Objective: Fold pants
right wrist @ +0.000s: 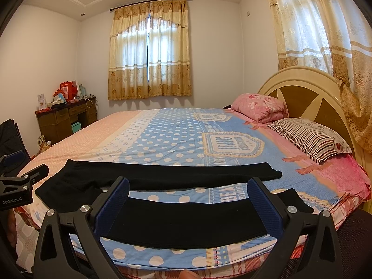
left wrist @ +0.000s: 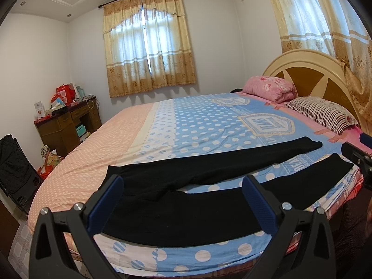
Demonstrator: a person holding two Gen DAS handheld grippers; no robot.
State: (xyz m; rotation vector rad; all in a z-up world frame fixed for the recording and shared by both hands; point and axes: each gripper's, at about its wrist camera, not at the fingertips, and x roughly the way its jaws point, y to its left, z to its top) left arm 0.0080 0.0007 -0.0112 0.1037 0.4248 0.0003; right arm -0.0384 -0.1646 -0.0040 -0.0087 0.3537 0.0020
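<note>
Black pants (left wrist: 176,200) flat on bed (left wrist: 93,144) (legs apart); both claws spread

On the bedsheet (right wrist: 162,139) a crest-shaped badge (right wrist: 232,144) carries the word "JEANS", with a smaller line beneath it too fine to read. Nearer the bed's edge, another print (right wrist: 229,194) seems to begin "BEA", partly covered. The left gripper (right wrist: 18,186), seen from the right wrist, is marked "GenRobot.AI".
</note>
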